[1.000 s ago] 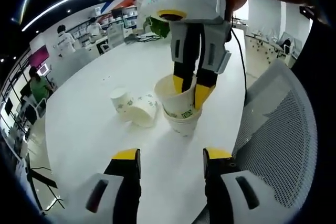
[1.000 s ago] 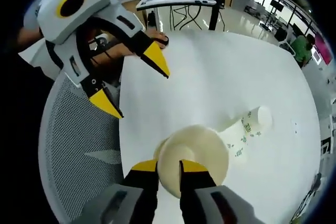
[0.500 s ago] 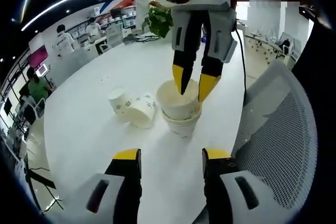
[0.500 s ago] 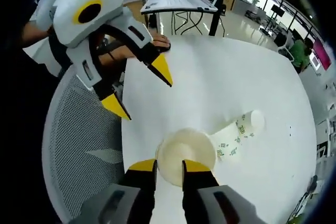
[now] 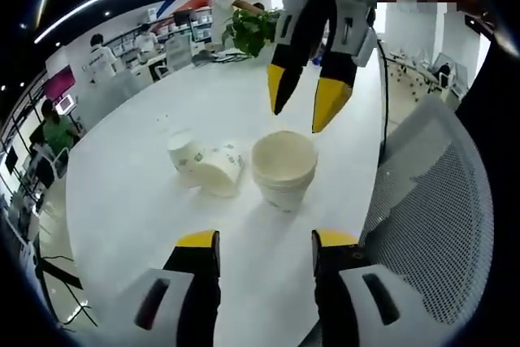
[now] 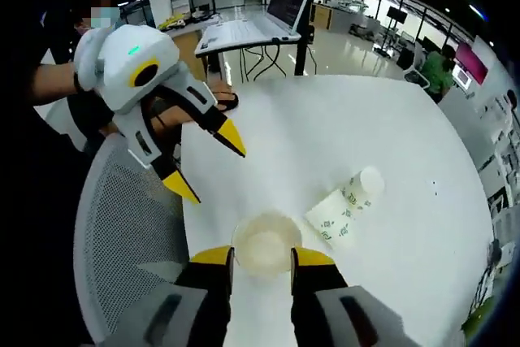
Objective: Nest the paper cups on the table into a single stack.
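An upright stack of nested white paper cups stands on the round white table, near its edge. To its left, two more cups lie on their sides, one pushed into the other. My right gripper hangs open above the stack, touching nothing. My left gripper is open and empty, short of the stack. In the right gripper view, the stack sits just beyond my right gripper. The lying cups are to its right and my left gripper hovers open at the left.
A grey mesh chair stands against the table edge beside the stack, chair at left. A potted plant sits at the table's far side. A laptop rests on a desk beyond. People stand in the background.
My right gripper has let go of the top cup's rim, opened, and risen away from the stack. The top cup now sits down in the stack. My left gripper has hardly moved.
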Demonstrator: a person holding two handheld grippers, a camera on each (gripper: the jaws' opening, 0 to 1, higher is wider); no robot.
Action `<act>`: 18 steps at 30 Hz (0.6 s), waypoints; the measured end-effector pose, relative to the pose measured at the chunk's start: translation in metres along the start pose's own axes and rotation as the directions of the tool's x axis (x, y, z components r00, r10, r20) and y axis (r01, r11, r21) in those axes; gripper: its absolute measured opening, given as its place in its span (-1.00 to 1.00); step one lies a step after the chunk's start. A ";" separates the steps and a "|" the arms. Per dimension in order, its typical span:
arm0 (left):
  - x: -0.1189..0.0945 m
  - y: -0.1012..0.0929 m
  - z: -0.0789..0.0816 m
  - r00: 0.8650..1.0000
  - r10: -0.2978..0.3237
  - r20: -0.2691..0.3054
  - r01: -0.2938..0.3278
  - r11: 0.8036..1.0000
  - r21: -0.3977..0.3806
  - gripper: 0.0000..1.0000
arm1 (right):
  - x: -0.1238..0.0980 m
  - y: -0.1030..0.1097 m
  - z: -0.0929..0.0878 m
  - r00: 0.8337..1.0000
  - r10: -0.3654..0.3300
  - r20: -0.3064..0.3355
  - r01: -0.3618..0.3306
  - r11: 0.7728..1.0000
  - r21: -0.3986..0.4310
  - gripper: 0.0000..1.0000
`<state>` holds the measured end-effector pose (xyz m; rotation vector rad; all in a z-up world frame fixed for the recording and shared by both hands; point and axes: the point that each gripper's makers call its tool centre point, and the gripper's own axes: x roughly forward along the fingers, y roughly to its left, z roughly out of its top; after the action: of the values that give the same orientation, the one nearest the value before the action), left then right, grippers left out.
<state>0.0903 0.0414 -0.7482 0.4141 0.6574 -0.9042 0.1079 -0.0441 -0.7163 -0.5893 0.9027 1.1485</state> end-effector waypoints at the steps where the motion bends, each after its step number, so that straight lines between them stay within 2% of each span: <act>1: 0.000 0.002 0.000 1.000 0.003 0.003 -0.003 1.000 -0.010 -0.14 | -0.004 -0.001 0.003 1.000 0.000 0.019 0.000 1.000 0.025 -0.43; 2: 0.000 0.003 0.000 1.000 0.005 0.004 -0.005 1.000 -0.014 -0.14 | -0.005 -0.001 0.003 1.000 -0.001 0.026 0.000 0.999 0.034 -0.42; 3: 0.000 0.007 0.001 1.000 0.013 0.016 -0.012 0.999 -0.034 -0.15 | -0.008 -0.002 0.003 0.997 -0.008 0.071 0.003 0.997 0.078 -0.41; 6: 0.000 0.009 0.003 1.000 0.017 0.025 -0.015 0.998 -0.059 -0.16 | -0.015 -0.003 -0.001 0.992 -0.024 0.125 0.007 0.991 0.136 -0.32; 8: 0.001 0.010 0.003 0.999 0.018 0.027 -0.016 0.998 -0.069 -0.17 | -0.022 -0.006 -0.004 0.985 -0.059 0.162 0.033 0.986 0.163 -0.25; 12: 0.002 0.016 0.005 0.999 0.031 0.038 -0.027 0.995 -0.097 -0.19 | -0.032 -0.011 -0.008 0.963 -0.109 0.245 0.048 0.970 0.240 -0.23; 18: 0.002 0.014 0.005 0.999 0.024 0.034 -0.020 0.994 -0.103 -0.20 | -0.041 -0.006 -0.027 0.956 -0.148 0.254 0.065 0.950 0.306 -0.08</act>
<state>0.1043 0.0449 -0.7448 0.3123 0.6625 -0.8515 0.1000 -0.0884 -0.6963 -0.2234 0.7724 0.9455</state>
